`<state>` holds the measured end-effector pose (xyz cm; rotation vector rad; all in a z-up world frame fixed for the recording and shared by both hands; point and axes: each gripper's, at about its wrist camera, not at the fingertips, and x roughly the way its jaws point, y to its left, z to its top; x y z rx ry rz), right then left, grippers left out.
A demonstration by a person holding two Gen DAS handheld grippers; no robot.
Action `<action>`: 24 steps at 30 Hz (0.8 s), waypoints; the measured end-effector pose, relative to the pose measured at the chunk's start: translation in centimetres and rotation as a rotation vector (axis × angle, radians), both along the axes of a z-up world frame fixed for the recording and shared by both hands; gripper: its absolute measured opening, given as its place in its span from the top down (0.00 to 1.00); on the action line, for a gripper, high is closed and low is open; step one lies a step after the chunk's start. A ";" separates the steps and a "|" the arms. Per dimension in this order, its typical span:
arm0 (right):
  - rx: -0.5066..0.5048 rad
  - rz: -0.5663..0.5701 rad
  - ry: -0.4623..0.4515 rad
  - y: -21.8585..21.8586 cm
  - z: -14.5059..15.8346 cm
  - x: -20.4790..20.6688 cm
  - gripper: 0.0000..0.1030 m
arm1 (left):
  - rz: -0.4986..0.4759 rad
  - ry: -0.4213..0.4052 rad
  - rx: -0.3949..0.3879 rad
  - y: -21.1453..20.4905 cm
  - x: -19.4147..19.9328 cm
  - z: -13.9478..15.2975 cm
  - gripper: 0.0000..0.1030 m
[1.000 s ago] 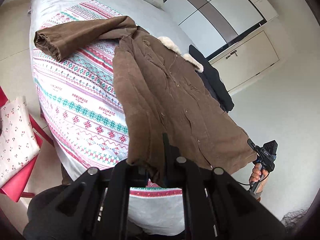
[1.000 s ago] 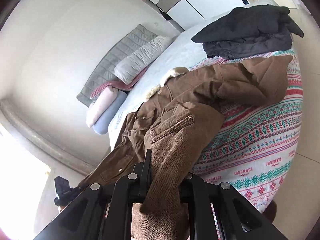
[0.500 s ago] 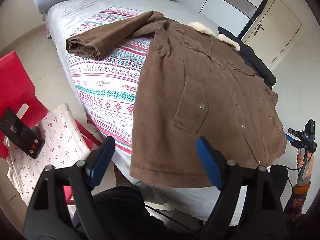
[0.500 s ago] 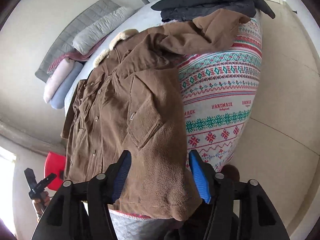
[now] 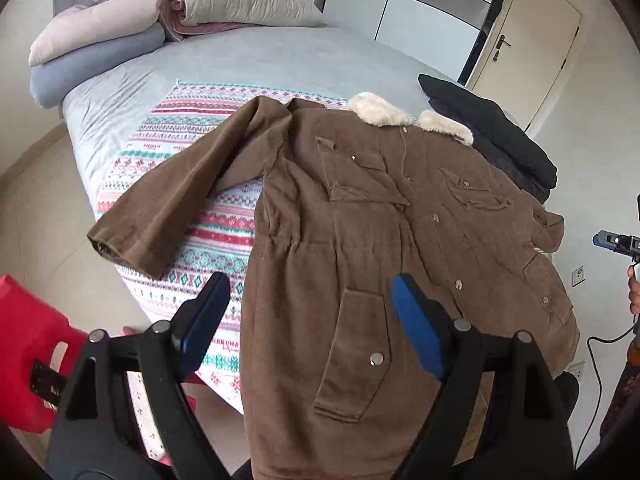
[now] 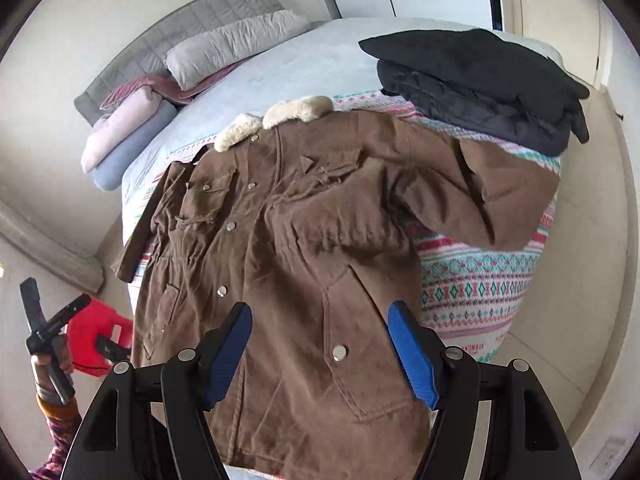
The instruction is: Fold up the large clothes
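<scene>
Change: a second ago both claws pinched the hem of the brown corduroy coat [image 5: 352, 248]; now both have let go and drawn back, and the coat lies spread on the bed.
Left claw [image 5: 308, 320]: released, blue pads wide apart, hovering above the hem, gripping nothing.
Right claw [image 6: 320, 350]: likewise released, above the lower front.
Coat position: face up on the patterned blanket [image 5: 200, 248], buttons showing, hem draping over the foot edge of the bed [image 5: 132, 92].
Axis: long axis runs from the fleece collar [image 5: 380, 110] toward the pillows, down to the hem near the claws.
Sleeves: one sleeve [image 5: 176, 200] spread out sideways; the other sleeve [image 6: 492, 200] bunched beside the folded black jacket [image 6: 480, 84].
Risk: the overhanging hem's weight may drag the coat off the bed; the bunched sleeve could make a lumpy, skewed fold.
</scene>
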<state>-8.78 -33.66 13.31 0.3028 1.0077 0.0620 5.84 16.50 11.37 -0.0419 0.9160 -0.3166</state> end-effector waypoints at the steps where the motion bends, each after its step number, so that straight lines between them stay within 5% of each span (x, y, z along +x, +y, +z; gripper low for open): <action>1: -0.015 0.013 0.000 0.3 0.8 1.6 0.29 | -0.014 -0.008 0.016 -0.6 1.7 0.4 0.19; 8: -0.152 0.076 0.016 2.7 2.9 15.3 0.24 | -0.082 -0.049 0.153 -5.7 16.6 0.6 0.19; 15: -0.256 0.035 0.054 0.4 -3.0 30.5 0.24 | -0.060 -0.100 0.317 -10.5 31.6 -5.2 0.19; 19: -0.316 0.008 0.085 -1.6 -7.7 36.8 0.24 | -0.067 -0.093 0.310 -12.7 36.4 -9.0 0.19; 24: -0.300 0.014 0.105 -3.5 -12.7 41.0 0.24 | -0.188 -0.057 0.344 -15.7 36.9 -14.3 0.19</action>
